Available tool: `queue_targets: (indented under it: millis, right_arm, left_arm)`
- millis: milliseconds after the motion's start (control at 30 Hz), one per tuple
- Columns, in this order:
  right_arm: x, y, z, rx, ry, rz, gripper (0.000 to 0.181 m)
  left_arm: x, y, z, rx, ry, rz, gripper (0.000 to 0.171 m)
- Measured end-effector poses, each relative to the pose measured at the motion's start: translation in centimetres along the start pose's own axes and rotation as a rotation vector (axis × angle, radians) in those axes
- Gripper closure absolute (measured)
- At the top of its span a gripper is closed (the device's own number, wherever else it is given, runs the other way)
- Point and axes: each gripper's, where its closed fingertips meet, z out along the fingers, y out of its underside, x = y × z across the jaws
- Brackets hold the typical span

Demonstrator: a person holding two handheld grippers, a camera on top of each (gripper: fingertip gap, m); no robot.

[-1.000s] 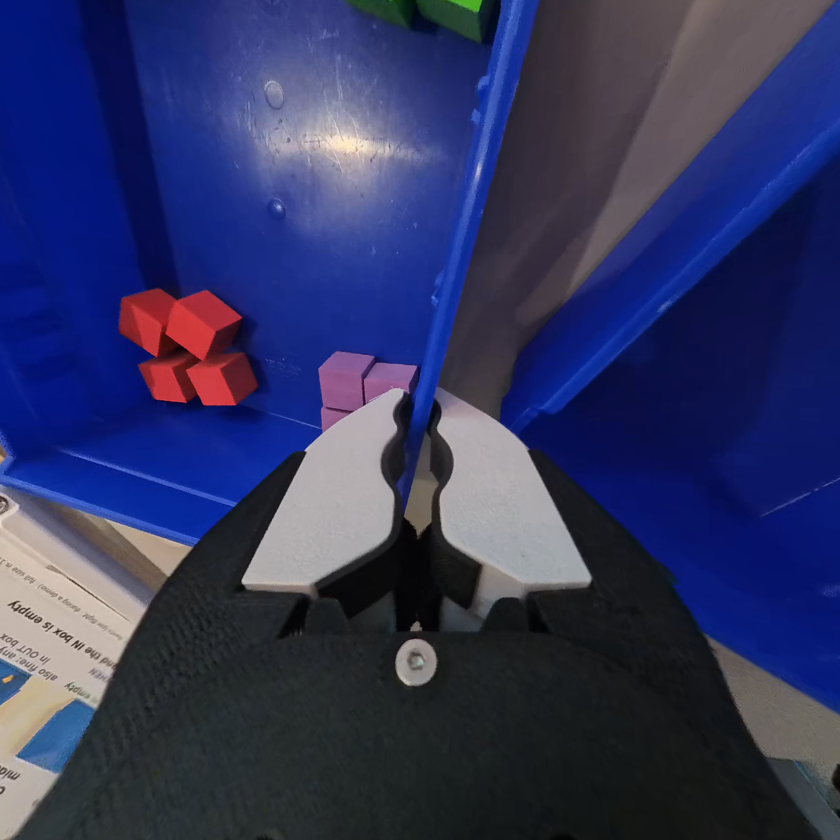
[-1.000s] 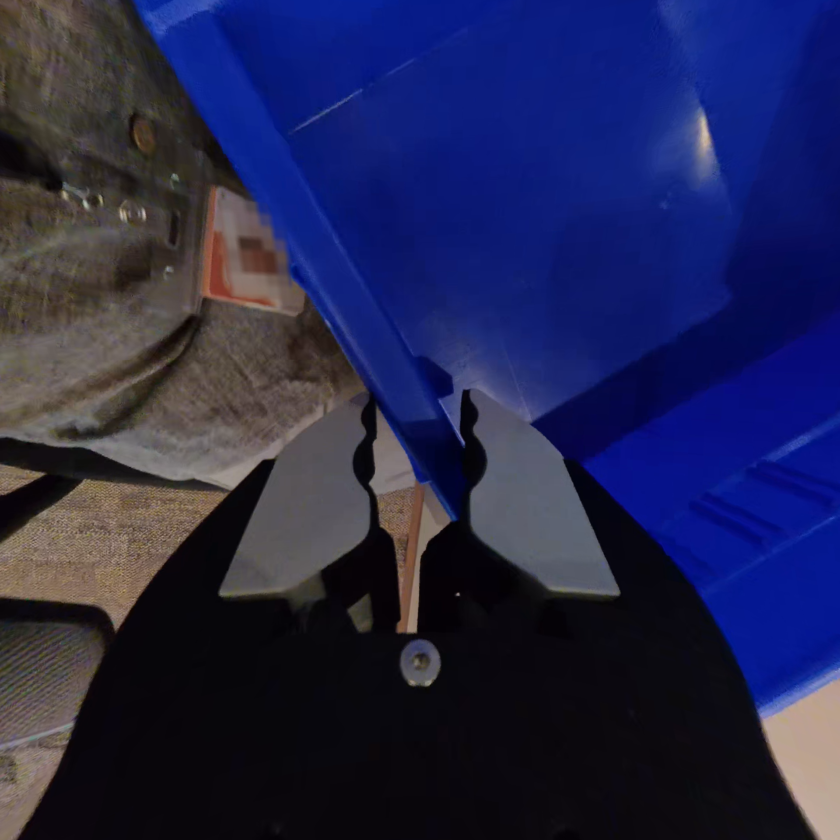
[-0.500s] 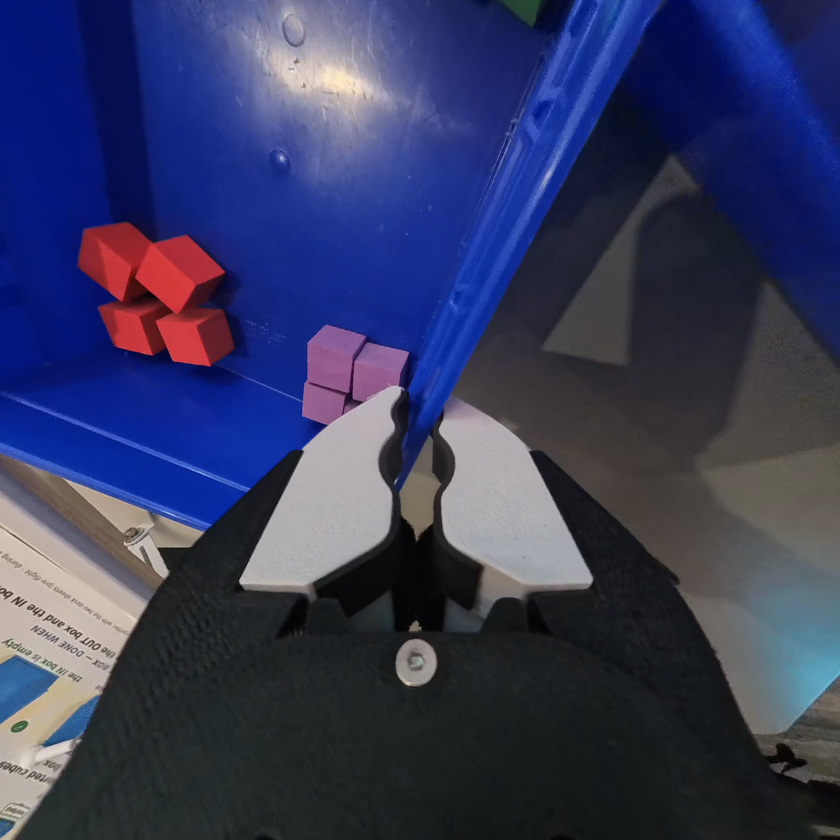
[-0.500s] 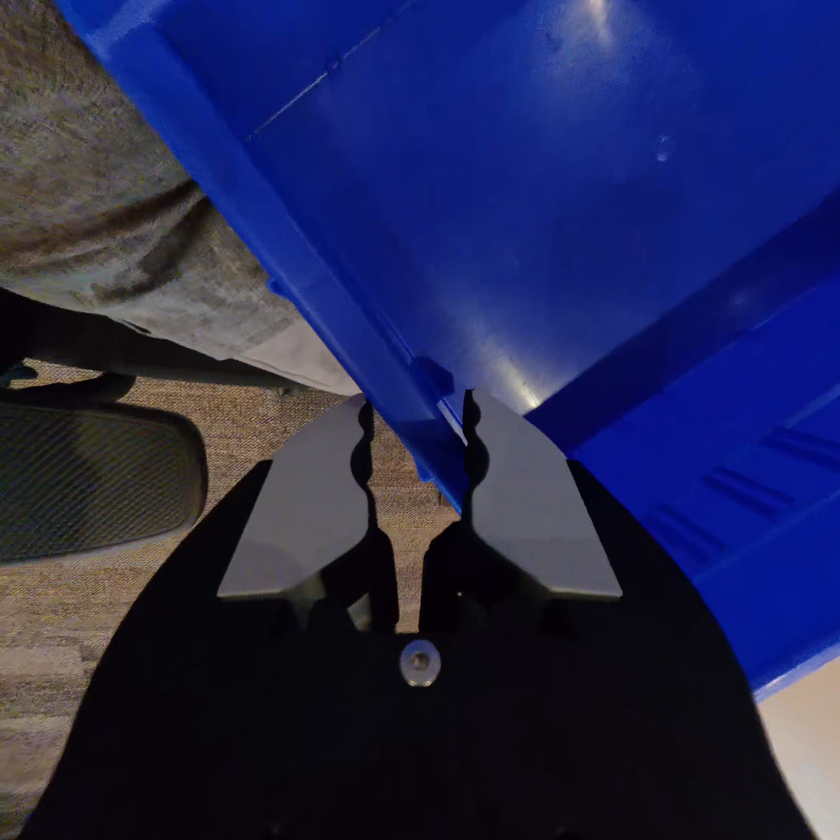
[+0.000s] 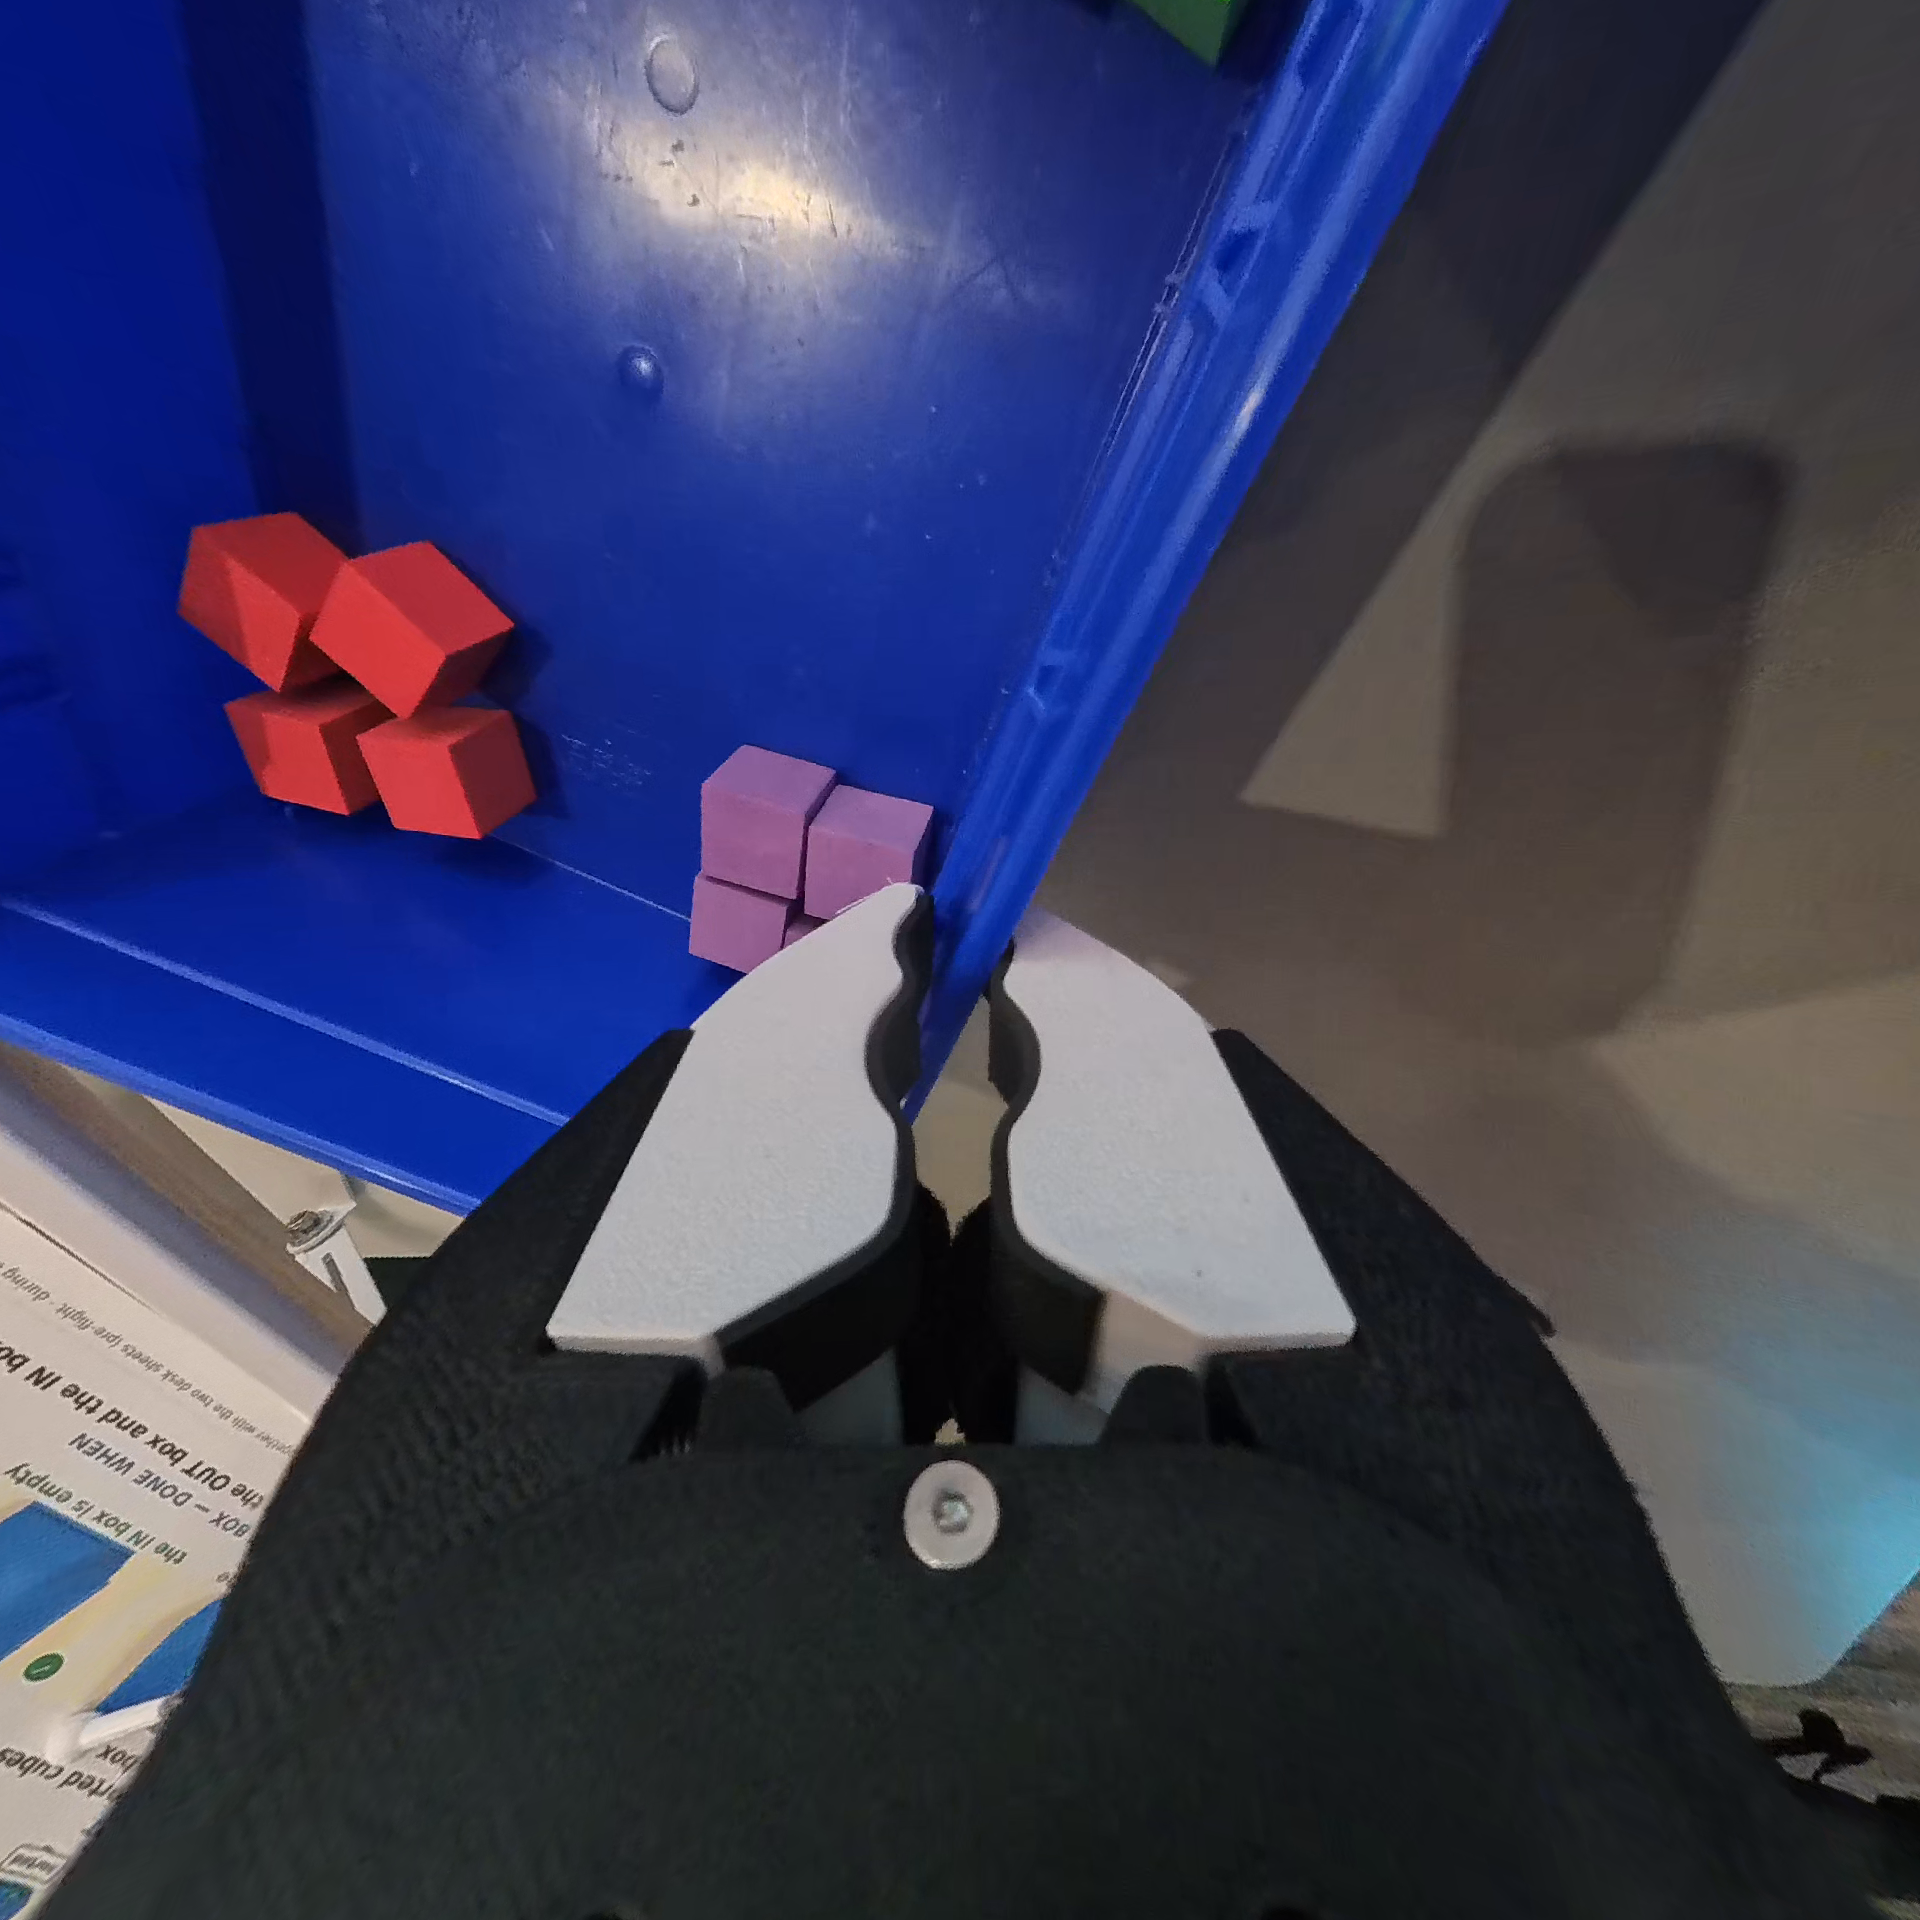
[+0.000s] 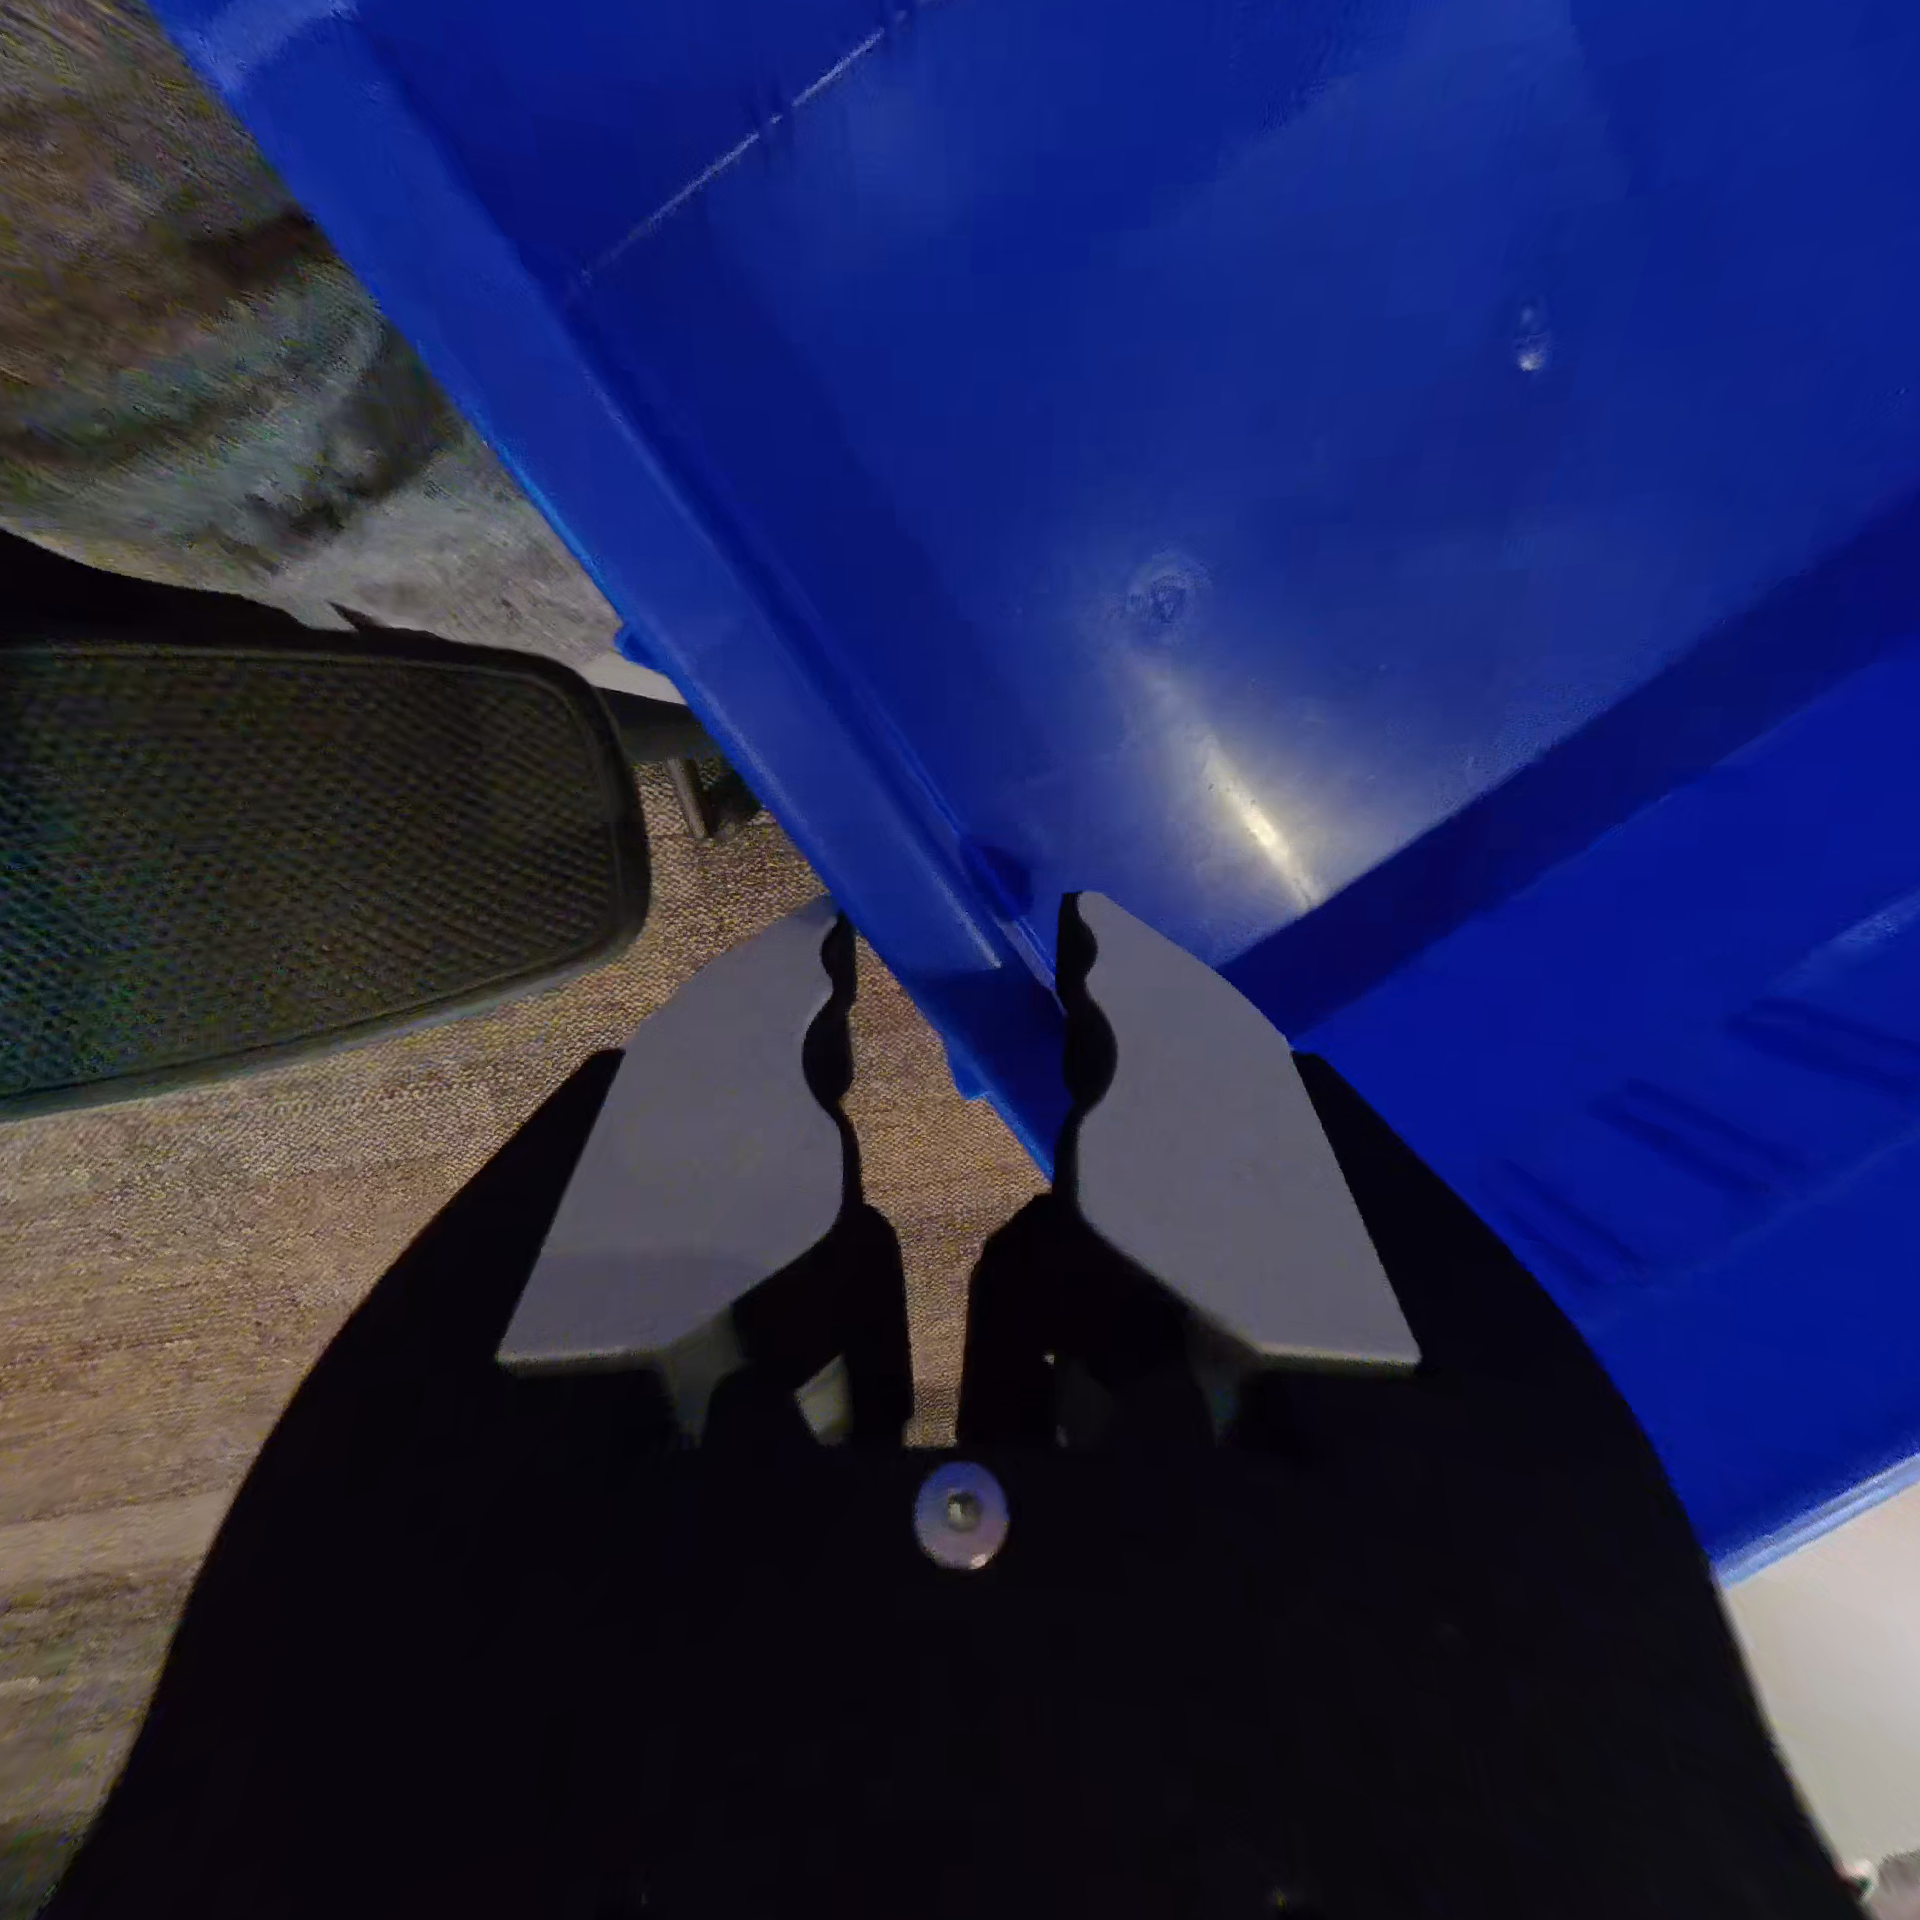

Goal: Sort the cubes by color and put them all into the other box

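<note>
My left gripper is shut on the thin side wall of a blue plastic bin and holds it tilted. Several red cubes are piled in the bin's lower left corner. Several purple cubes sit against the gripped wall just beyond my left fingertip. A green cube shows at the bin's top edge. My right gripper is clamped on the thick rim of a blue bin, held tilted in the air; the part of its inside that shows holds nothing.
A printed paper sheet lies at the lower left under the left bin. A beige table surface spreads to the right. In the right wrist view a black mesh chair seat and brown carpet lie below.
The second blue bin that stood at the right of the left wrist view has gone from it. The right gripper has swung with its bin; the person's grey clothing has left view and the chair seat has come in.
</note>
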Motion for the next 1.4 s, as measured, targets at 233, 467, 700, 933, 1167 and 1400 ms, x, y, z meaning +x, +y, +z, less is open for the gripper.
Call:
queue_targets:
  millis: [233, 467, 700, 933, 1167, 1400]
  right_arm:
    - [1.6, 3.2, -0.9, -0.005, 0.049, 0.112, 0.144]
    - [4.5, 6.4, -1.5, -0.022, 0.074, 0.200, 0.143]
    - [7.7, 7.3, -2.2, -0.036, 0.068, 0.250, 0.144]
    - [11.2, 6.8, -1.8, -0.041, 0.053, 0.282, 0.144]
    - [14.8, 5.1, -0.3, -0.026, 0.034, 0.299, 0.148]
    - [17.5, 2.4, 1.1, -0.017, 0.018, 0.305, 0.151]
  left_arm:
    - [0.5, 0.6, -0.1, -0.023, -0.031, 0.085, 0.164]
    - [3.2, 2.0, -0.5, 0.000, -0.015, 0.152, 0.165]
    - [7.1, 4.7, -1.2, -0.022, -0.001, 0.214, 0.166]
    - [11.5, 7.3, -1.9, -0.014, -0.003, 0.250, 0.166]
    - [16.1, 10.4, -2.7, 0.002, -0.048, 0.394, 0.165]
    - [18.6, 16.5, -3.1, -0.062, -0.060, 0.379, 0.165]
